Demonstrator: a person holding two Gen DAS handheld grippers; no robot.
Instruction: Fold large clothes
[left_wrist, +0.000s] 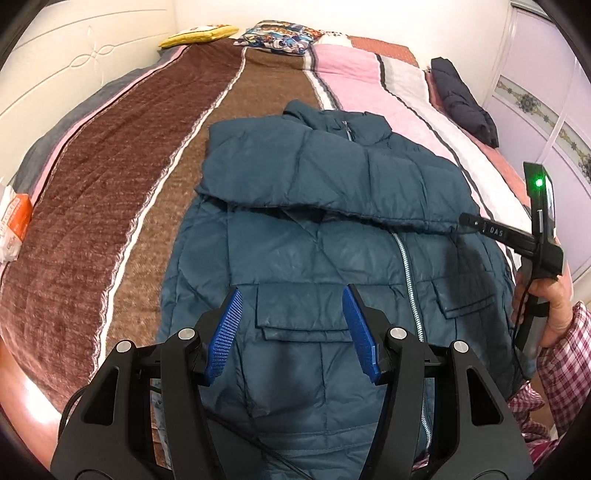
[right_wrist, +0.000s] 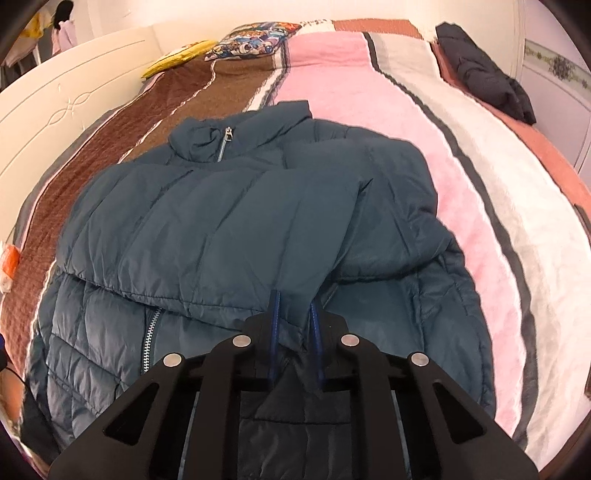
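Observation:
A teal puffer jacket (left_wrist: 314, 258) lies front up on the striped blanket (left_wrist: 110, 184), zipper closed and collar at the far end. One sleeve (right_wrist: 221, 229) is folded across the chest. My right gripper (right_wrist: 295, 321) is shut on this sleeve's cuff, with the fabric pinched between the blue pads. In the left wrist view the right gripper (left_wrist: 463, 219) reaches in from the right edge, held by a hand in a checked sleeve. My left gripper (left_wrist: 291, 306) hangs open above the jacket's flap pocket (left_wrist: 303, 314), with nothing between its blue pads.
A dark navy folded garment (left_wrist: 461, 99) lies at the bed's far right. A yellow pillow (left_wrist: 199, 35) and a patterned pillow (left_wrist: 280, 37) rest against the white headboard (left_wrist: 74, 74). An orange and white bag (left_wrist: 13, 225) sits at the left edge. A wardrobe (left_wrist: 546, 92) stands at right.

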